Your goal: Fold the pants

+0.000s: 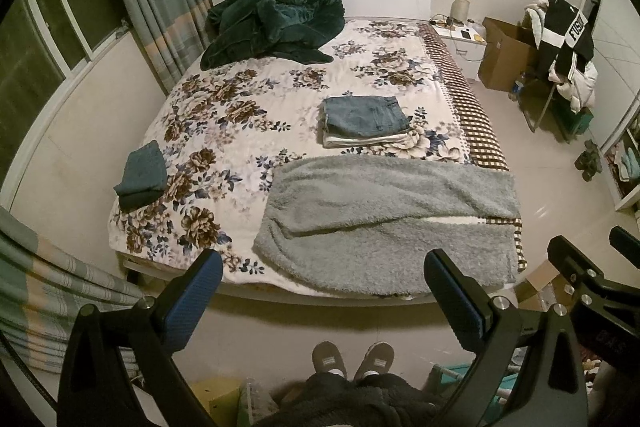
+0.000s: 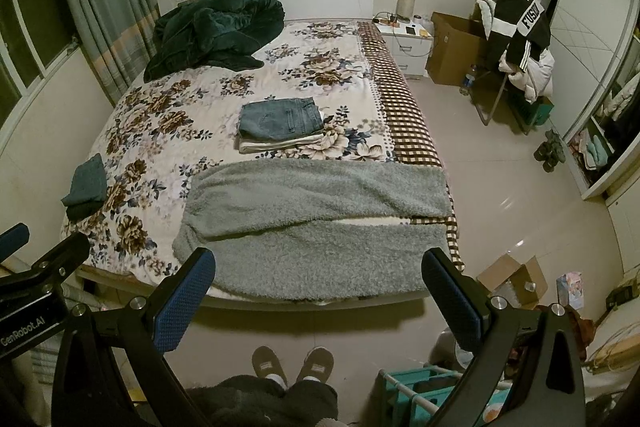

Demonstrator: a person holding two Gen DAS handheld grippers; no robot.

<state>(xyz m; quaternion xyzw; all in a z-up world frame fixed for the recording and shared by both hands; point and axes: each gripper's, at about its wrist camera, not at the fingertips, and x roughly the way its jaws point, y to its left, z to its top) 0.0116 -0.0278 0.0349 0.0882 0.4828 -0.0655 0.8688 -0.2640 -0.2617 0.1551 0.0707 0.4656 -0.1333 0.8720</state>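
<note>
Grey fleecy pants (image 1: 384,223) lie flat across the bed's foot edge, legs splayed, ready for folding. Left tongs (image 1: 320,303) and right tongs (image 2: 316,301) spread, empty, held above the floor short of that edge.

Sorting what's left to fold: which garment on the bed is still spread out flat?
The fluffy grey fleece pants at the bed's foot; the blue jeans lie folded.

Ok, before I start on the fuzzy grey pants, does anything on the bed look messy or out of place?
Only the dark green blanket, bunched in a heap by the headboard. The grey fleece pants lie flat at the foot edge, legs slightly splayed. The folded jeans stack and folded teal garment look tidy.
</note>
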